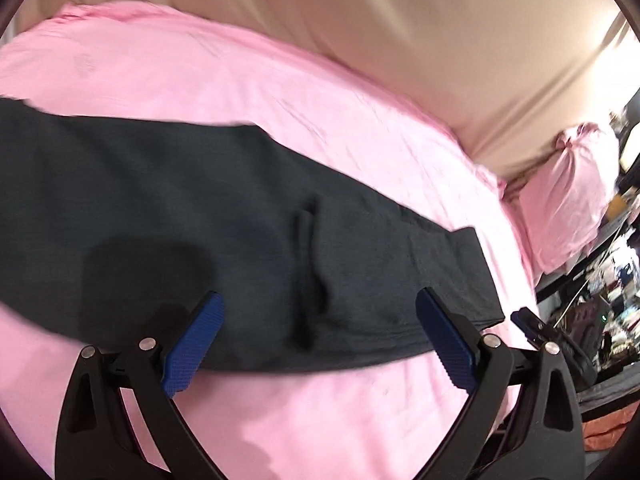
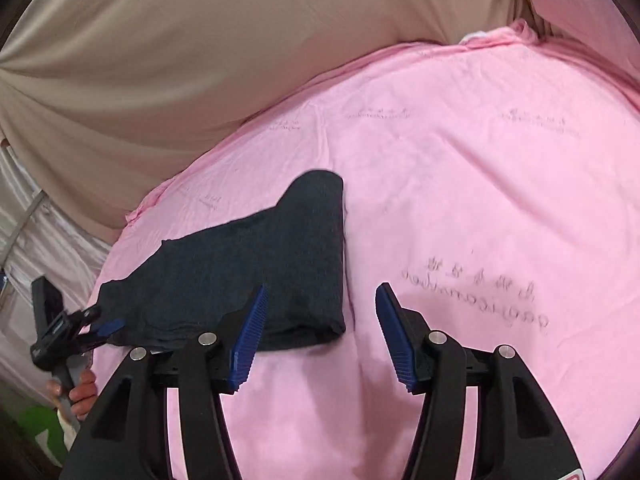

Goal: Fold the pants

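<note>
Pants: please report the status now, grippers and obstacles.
Left gripper open, over pants. Right gripper open, empty. Pants lie flat on pink sheet. No obstacle seen.

A home bedroom: a bed with a pink sheet (image 1: 248, 80), a pink pillow (image 1: 572, 192), cluttered shelves (image 1: 612, 280) beside it.

The pants (image 1: 240, 220) are lying flat across the pink sheet (image 1: 200, 72), leaving bare sheet on both long sides. Beige fabric (image 1: 400, 40) is rising along the far edge, closing that side. A pillow (image 1: 576, 192) and cluttered shelves (image 1: 616, 280) are crowding the end past the pants. In the right wrist view, wide open sheet is lying to the right of the pants, while the left gripper (image 2: 110, 326) is sitting at their left end.
</note>
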